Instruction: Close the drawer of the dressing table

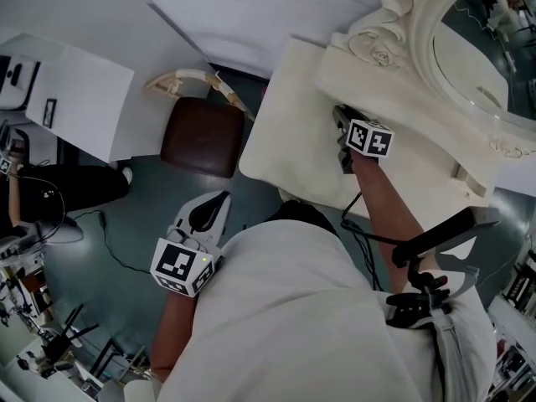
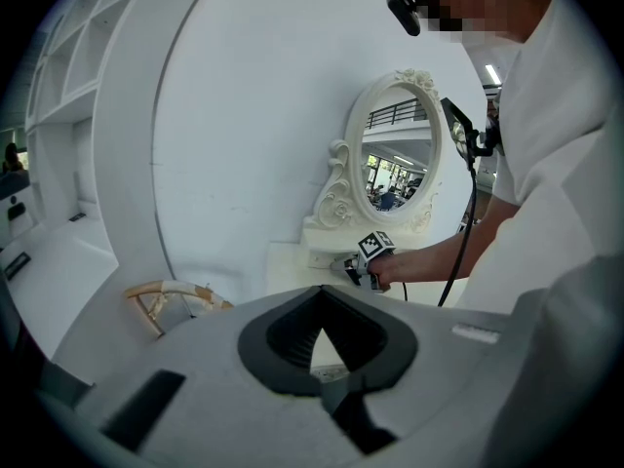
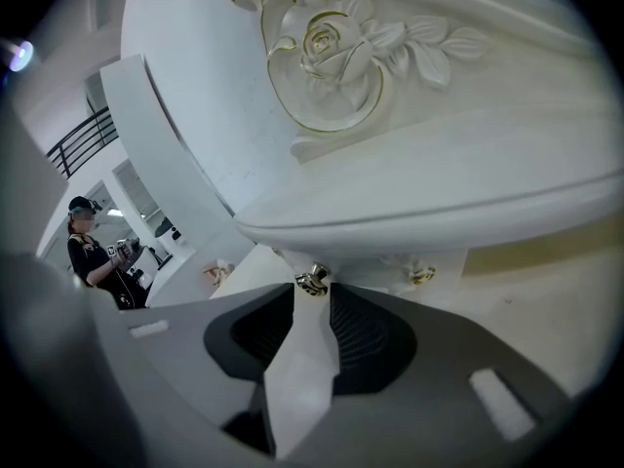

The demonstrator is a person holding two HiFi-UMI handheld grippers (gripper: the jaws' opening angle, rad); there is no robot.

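Flanking knob (image 3: 312, 280), right fingers (image 3: 366, 334) parted — maybe touching

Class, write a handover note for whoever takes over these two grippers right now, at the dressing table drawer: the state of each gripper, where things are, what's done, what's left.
Left tongs: shut, empty, held clear of the dressing table.
Right tongs: open, with the brass knob between their tips, at the drawer under the carved ledge.
Done: the drawer looks pushed in.
Left: check that it sits flush, then draw the right tongs off the knob.
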